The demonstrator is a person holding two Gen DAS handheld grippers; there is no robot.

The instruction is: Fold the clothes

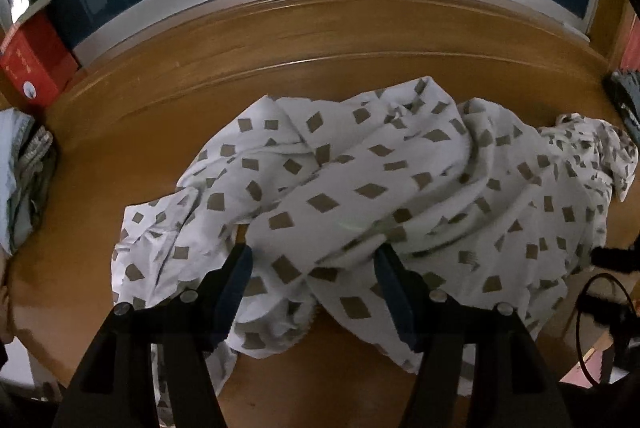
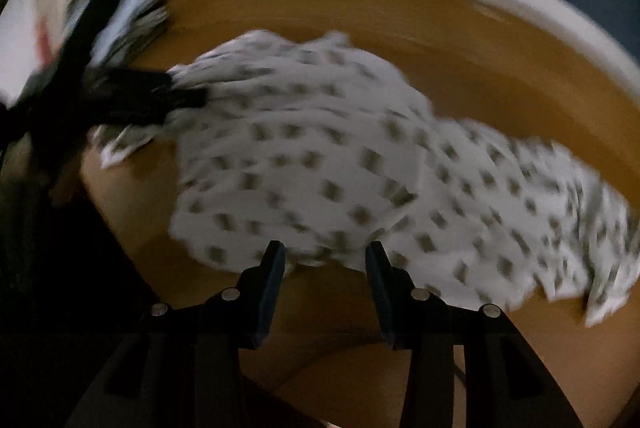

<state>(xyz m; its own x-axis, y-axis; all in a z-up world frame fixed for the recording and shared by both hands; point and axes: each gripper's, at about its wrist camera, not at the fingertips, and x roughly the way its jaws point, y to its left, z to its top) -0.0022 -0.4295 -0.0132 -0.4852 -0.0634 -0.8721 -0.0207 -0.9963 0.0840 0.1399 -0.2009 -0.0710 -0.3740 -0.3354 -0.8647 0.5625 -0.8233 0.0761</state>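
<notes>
Both grippers (left (image 1: 314, 258), right (image 2: 325, 254)) gape over crumpled garment (image 1: 380, 187); red box (image 1: 34, 63) nearby.

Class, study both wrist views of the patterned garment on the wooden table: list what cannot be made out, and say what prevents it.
- Kind of garment: left wrist view, crumpled folds hide its shape.
- Cloth near the left claw: its fingers cover the cloth beneath them.
- Red box lettering: left wrist view, too small.
- Pattern detail: right wrist view, motion blur.
- Right claw: open at the garment's near edge; contact unclear through blur.
- Dark item: cut off by the right edge.
</notes>
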